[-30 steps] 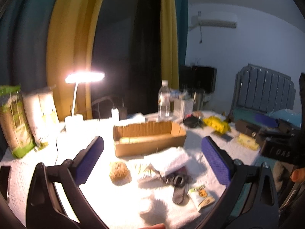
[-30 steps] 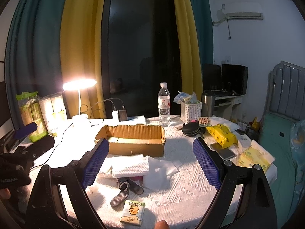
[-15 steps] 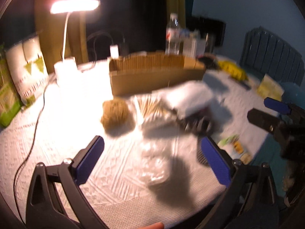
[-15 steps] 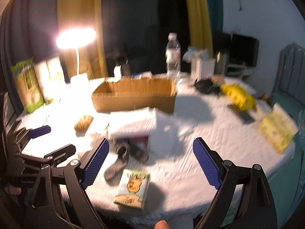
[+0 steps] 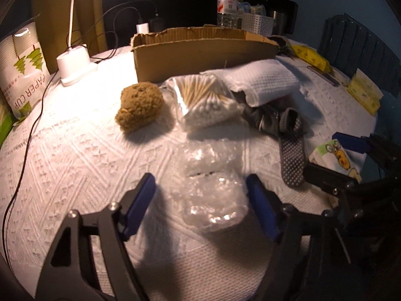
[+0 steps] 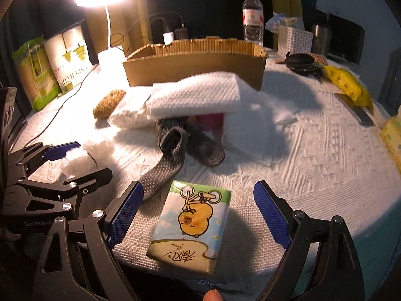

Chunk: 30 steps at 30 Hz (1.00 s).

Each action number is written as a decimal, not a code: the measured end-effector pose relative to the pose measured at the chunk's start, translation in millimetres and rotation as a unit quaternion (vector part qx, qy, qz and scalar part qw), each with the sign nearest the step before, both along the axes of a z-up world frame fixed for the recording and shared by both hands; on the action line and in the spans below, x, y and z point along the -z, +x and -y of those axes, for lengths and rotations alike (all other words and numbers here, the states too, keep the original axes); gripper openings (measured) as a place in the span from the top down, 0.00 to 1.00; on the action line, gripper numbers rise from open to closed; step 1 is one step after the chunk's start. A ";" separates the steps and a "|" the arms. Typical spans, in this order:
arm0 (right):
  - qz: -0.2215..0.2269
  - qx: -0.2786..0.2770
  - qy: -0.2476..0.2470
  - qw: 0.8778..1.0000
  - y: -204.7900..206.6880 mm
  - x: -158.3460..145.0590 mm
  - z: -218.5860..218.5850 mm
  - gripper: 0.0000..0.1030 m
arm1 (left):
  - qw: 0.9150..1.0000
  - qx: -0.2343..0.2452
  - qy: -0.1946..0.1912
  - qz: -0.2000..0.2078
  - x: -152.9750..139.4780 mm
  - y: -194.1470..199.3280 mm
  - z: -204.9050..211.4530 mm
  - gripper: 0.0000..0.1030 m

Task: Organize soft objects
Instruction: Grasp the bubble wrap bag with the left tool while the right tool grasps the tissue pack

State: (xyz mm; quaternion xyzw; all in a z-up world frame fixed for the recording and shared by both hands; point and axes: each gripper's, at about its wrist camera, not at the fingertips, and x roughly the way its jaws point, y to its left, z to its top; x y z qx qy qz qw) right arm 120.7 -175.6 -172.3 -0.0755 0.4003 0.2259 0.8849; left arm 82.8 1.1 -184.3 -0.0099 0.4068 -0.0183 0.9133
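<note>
My left gripper [image 5: 200, 208] is open, its blue pads on either side of a clear bubble-wrap bag [image 5: 210, 188] lying on the white tablecloth. My right gripper [image 6: 198, 213] is open around a tissue pack with a cartoon capybara [image 6: 193, 223] at the table's near edge. Farther back lie a brown sponge [image 5: 139, 105], a bag of cotton swabs [image 5: 203, 97], a folded white towel [image 6: 195, 95] and grey socks [image 6: 180, 150]. An open cardboard box [image 6: 195, 62] stands behind them. The left gripper also shows in the right wrist view [image 6: 72, 160].
A lit desk lamp [image 6: 107, 12] stands at the back left with a paper cup pack [image 5: 22, 67] and cables. A water bottle [image 6: 253, 17], a white basket [image 6: 294, 39] and yellow packs [image 6: 348, 85] sit at the back right.
Both grippers have dropped low toward the table and moved forward. The left now straddles the bubble-wrap bag and the right straddles the tissue pack.
</note>
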 end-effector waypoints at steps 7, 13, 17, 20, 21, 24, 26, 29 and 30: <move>0.001 -0.008 -0.010 1.000 1.3 0.8 1.5 0.47 | 1.000 0.013 -0.017 0.010 -7.5 -2.5 -1.8 0.60; 0.023 -0.009 -0.009 1.000 1.1 -20.0 7.1 0.48 | 0.999 0.024 -0.029 0.038 -31.4 -2.8 -1.3 0.61; 0.040 -0.005 -0.001 0.999 8.6 -43.8 11.2 0.48 | 0.996 0.031 -0.059 0.056 -54.1 0.1 -6.0 0.61; 0.050 -0.004 0.003 0.999 16.7 -57.7 11.0 0.48 | 0.995 0.032 -0.069 0.062 -68.8 6.9 -10.4 0.61; 0.053 -0.005 0.005 0.999 20.8 -63.7 10.4 0.48 | 0.995 0.031 -0.069 0.064 -72.7 9.0 -12.4 0.61; 0.060 -0.010 0.008 0.998 31.6 -75.6 5.9 0.48 | 0.995 0.028 -0.070 0.070 -85.3 18.2 -19.7 0.61; 0.063 -0.015 0.010 0.998 38.7 -81.5 3.3 0.48 | 0.994 0.024 -0.073 0.075 -92.8 25.1 -25.6 0.61; 0.070 -0.023 0.012 0.997 54.4 -91.8 -2.4 0.48 | 0.994 0.021 -0.076 0.080 -101.6 37.8 -32.6 0.61; 0.072 -0.024 0.014 0.997 58.8 -94.3 -3.3 0.48 | 0.994 0.021 -0.075 0.082 -103.7 41.6 -34.2 0.61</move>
